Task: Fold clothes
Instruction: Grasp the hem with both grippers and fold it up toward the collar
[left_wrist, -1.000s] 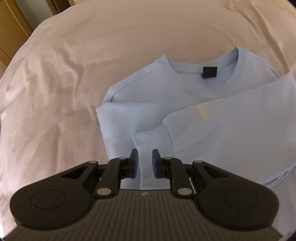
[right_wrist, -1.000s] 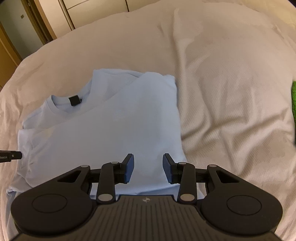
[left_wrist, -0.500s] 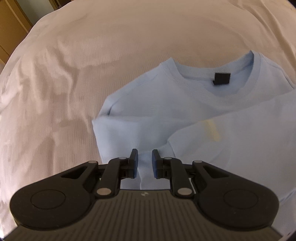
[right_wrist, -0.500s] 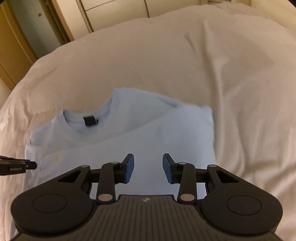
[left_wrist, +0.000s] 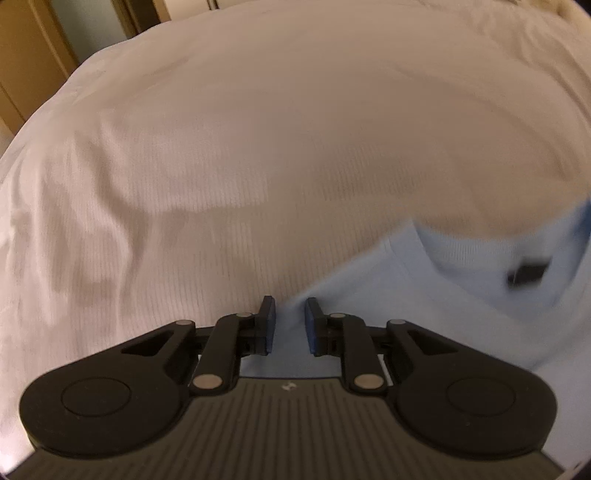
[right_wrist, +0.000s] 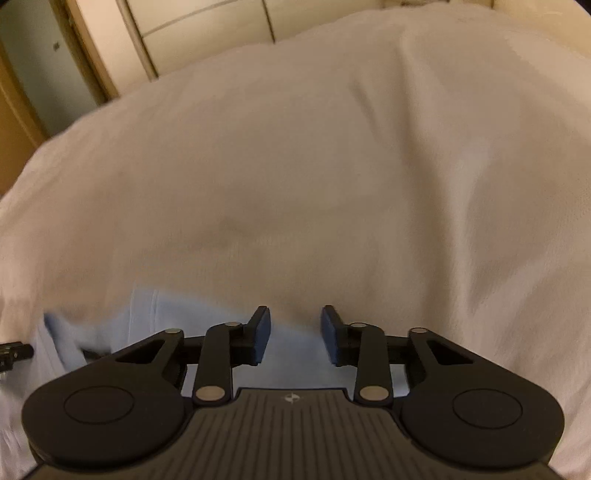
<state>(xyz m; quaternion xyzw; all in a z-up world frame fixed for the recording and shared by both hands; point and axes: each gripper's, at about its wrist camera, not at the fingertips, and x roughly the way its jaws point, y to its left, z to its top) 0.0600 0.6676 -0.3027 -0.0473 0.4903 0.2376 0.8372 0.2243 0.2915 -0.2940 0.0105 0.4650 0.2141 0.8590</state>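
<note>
- Far left of the left wrist view there was only the rumpled white bedsheet (left_wrist: 184, 177), blurred, with a wooden door frame (left_wrist: 33, 55) beyond its edge.
- Centre of that view: the left gripper (left_wrist: 289, 325) was pitched steeply down at the bed, its jaws parted by a narrow gap with nothing pinched between them, only pale blue cloth showing underneath.
- To the right lay the light blue sweatshirt (left_wrist: 461, 314), flat on the sheet, its ribbed collar (left_wrist: 465, 247) and black neck label (left_wrist: 528, 275) facing up; the left gripper hung right at the shoulder edge.
- Over to the right wrist view: at the far left a black tip, by my reading the other gripper, poked in, just beside the blue cloth (right_wrist: 147, 325).
- Centre there: the right gripper (right_wrist: 294, 334) was also angled sharply down, its jaws standing wider and empty, poised over the sweatshirt's top edge where blue met white.
- Right of it, nothing but sheet, and pale cabinet doors (right_wrist: 207, 33) behind the bed.
- Progress, as I judge it: only the collar end was in sight, smooth and flat, so how much folding was done I could not tell; both empty grippers sat at the shoulders, which suggested a grab there for a lengthwise fold was left.
</note>
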